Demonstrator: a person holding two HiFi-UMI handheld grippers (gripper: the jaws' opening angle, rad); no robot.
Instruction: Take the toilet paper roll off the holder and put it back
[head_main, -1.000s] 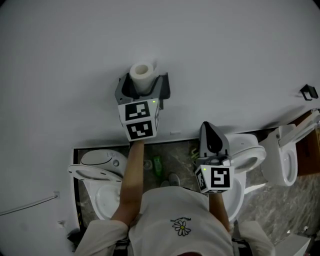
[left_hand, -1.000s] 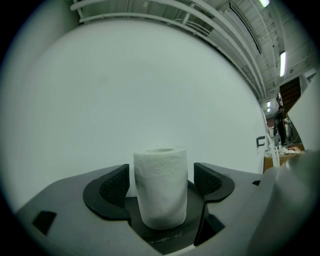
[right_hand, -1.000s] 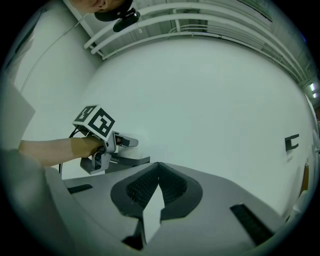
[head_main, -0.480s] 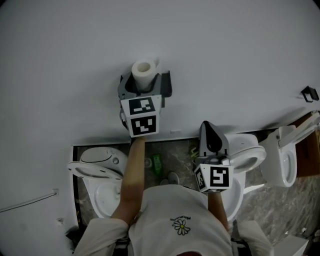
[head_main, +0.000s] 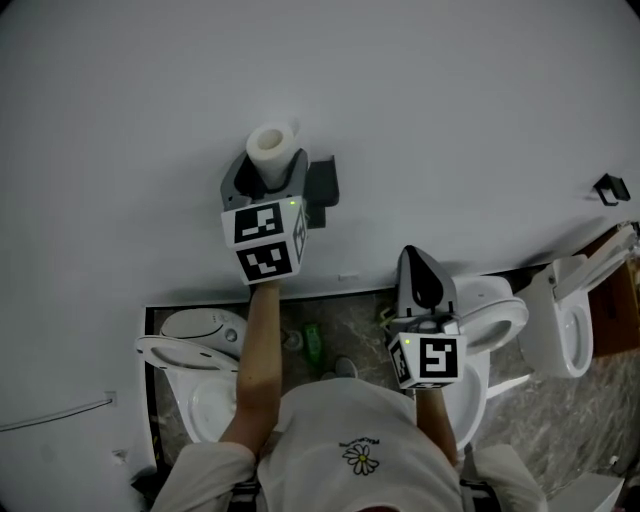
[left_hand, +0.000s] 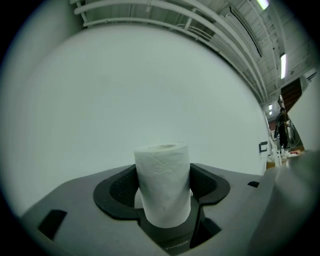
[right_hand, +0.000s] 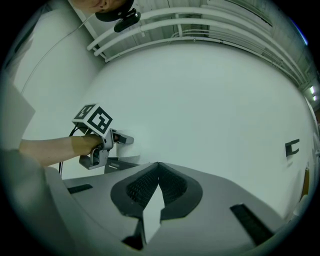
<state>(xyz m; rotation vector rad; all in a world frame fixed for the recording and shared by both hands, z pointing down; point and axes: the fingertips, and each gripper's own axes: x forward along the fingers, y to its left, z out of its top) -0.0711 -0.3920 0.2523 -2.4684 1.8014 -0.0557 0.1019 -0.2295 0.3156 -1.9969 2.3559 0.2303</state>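
- Left gripper (head_main: 268, 172): held up against the white wall (head_main: 450, 110), its jaws clamped on the sides of the toilet paper roll (left_hand: 163, 182). The roll stands on end between the pads, with its hollow core facing up.
- Toilet paper roll, head view: off the dark holder (head_main: 322, 182) and just to its left, with only bare wall behind it in the left gripper view.
- Holder: fixed to the wall. The left gripper's body and marker cube (head_main: 263, 240) cover its lower left part from above.
- Right gripper (right_hand: 158, 165): held lower and well to the right, with its jaws together at the tips and nothing between them. Its view looks across at the left gripper and the forearm (right_hand: 47, 149) behind it.
- Surroundings: three white toilets stand along the foot of the wall on a mottled floor (head_main: 350, 315): one at the left (head_main: 195, 340), one under the right gripper (head_main: 492, 312) and one at the right (head_main: 565, 322).
- A green bottle (head_main: 313, 338) lies on the floor between the first two toilets.
- A small black wall hook (head_main: 612, 187) sits far to the right.
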